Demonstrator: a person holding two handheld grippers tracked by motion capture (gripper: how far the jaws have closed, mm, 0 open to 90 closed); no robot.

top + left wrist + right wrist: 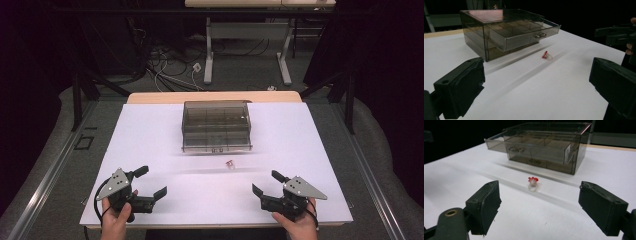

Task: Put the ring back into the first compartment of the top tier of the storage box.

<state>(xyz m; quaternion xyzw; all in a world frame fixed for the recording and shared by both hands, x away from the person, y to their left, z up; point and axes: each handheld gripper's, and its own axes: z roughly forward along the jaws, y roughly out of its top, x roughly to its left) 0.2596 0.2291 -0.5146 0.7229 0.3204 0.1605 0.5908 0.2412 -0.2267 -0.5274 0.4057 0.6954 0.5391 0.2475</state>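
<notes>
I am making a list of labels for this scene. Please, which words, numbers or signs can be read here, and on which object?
None can be read.
The smoky clear drawer box, the small red and clear piece, the white table and both grippers carry no legible text.

Dark room, grey carpet (240,70), tangled cables (165,62), white-legged desk (247,37) behind
</notes>
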